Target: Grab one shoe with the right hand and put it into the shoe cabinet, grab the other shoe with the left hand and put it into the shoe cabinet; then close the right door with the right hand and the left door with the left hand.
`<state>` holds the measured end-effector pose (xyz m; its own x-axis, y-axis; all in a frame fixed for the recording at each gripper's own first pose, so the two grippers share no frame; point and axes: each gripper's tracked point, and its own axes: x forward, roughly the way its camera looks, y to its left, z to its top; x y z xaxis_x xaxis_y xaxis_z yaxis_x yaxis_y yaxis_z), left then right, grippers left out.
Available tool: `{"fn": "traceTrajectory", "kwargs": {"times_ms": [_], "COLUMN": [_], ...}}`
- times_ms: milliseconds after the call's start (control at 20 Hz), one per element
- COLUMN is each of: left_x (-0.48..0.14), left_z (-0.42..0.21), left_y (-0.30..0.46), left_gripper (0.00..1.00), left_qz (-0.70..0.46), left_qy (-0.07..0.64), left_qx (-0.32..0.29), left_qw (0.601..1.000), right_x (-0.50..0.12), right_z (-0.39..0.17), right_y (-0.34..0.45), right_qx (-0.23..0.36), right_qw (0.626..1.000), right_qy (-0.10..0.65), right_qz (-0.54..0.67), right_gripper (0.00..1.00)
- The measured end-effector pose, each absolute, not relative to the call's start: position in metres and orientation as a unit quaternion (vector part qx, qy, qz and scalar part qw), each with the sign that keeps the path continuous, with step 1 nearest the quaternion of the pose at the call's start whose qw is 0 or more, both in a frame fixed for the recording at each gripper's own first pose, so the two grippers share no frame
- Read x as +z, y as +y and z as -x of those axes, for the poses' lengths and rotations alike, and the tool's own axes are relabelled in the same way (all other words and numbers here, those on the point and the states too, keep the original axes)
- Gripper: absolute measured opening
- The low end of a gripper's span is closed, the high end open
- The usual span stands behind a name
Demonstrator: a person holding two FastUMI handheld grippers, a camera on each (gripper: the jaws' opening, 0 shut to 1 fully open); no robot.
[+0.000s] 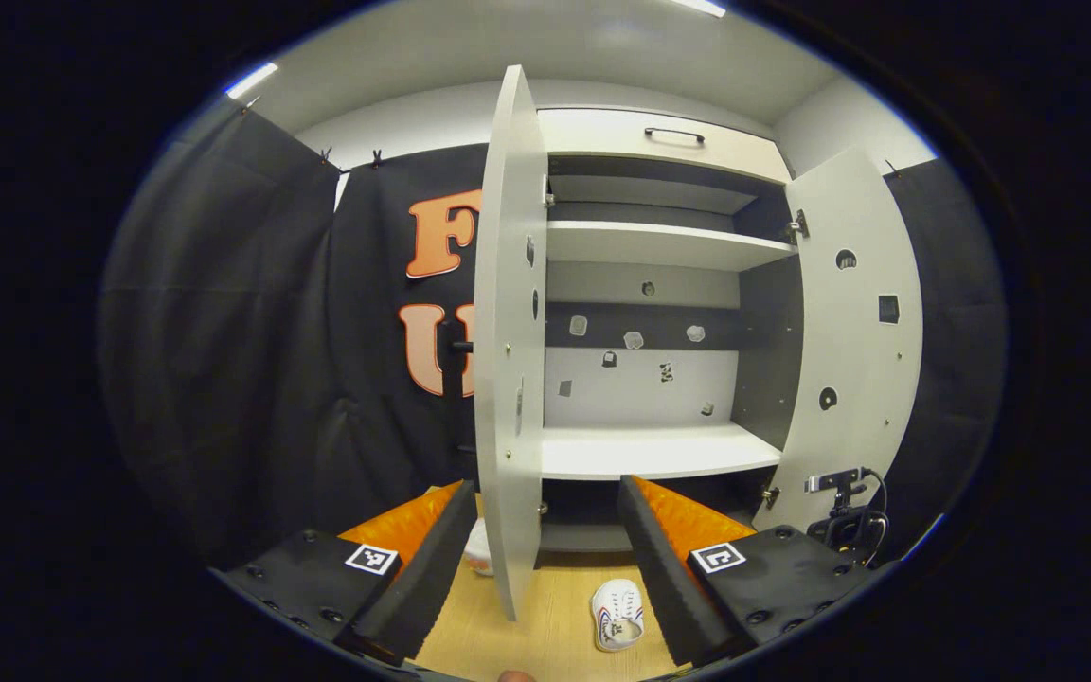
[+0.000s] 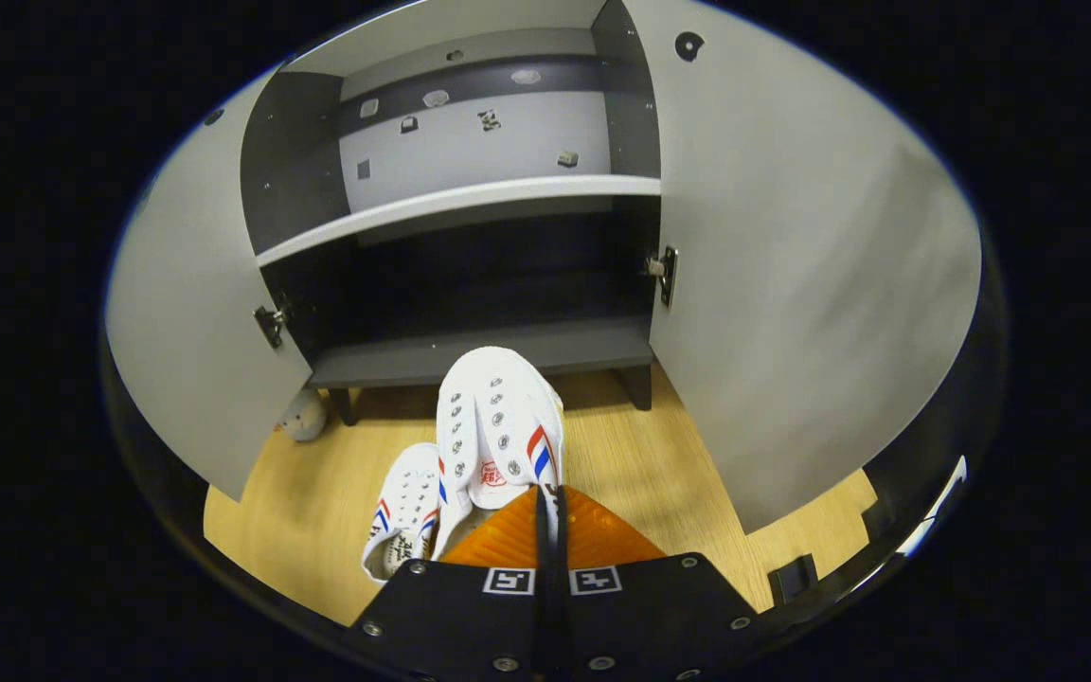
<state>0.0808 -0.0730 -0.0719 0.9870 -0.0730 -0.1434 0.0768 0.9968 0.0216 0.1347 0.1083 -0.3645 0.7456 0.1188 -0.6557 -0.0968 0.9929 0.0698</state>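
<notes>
Standing open on a pale wood-grain floor, a tall shoe cabinet has flat white doors, white shelves and dark inner walls. In the left gripper view, the left door swings out edge-on between the fingers of the left gripper, partly blocking the way to the shelves; the right door hangs wide, with a small black camera stand at its foot. That gripper's jaws are spread wide and hold nothing.

In the right gripper view, the right gripper has its jaws pressed together, pinching the heel edge of a white canvas shoe with metal eyelets and red and blue stripes. This shoe is lifted, toe pointing at the cabinet's dark bottom shelf. The second shoe lies on the floor just left of it, touching or nearly so. A small rounded pale object sits by the cabinet's left leg.
</notes>
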Motion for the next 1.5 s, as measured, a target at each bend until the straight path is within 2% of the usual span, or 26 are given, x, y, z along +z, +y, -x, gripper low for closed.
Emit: {"fn": "traceTrajectory", "kwargs": {"times_ms": [550,950,1250,1500], "left_x": [-0.087,-0.088,-0.106,-0.117], "left_z": [-0.087,-0.090,-0.090,-0.101], "left_y": [-0.066,-0.068,-0.071,-0.066], "left_gripper": [0.97,0.96,0.97,0.96], "left_qz": [-0.027,-0.043,-0.048,-0.057], "left_qy": [0.059,0.049,0.066,0.079], "left_qx": [-0.060,-0.067,-0.065,-0.053], "left_qw": [0.996,0.996,0.994,0.994], "right_x": [-0.200,-0.130,-0.099,-0.126], "right_z": [-0.102,-0.076,-0.065,-0.089], "right_y": [0.114,0.096,0.086,0.083], "right_qx": [0.074,0.051,0.025,-0.003], "right_qw": [0.962,0.978,0.979,0.971], "right_qy": [0.254,0.188,0.179,0.222], "right_qz": [-0.064,-0.076,-0.093,-0.089], "right_gripper": [0.00,0.00,0.00,0.00]}}
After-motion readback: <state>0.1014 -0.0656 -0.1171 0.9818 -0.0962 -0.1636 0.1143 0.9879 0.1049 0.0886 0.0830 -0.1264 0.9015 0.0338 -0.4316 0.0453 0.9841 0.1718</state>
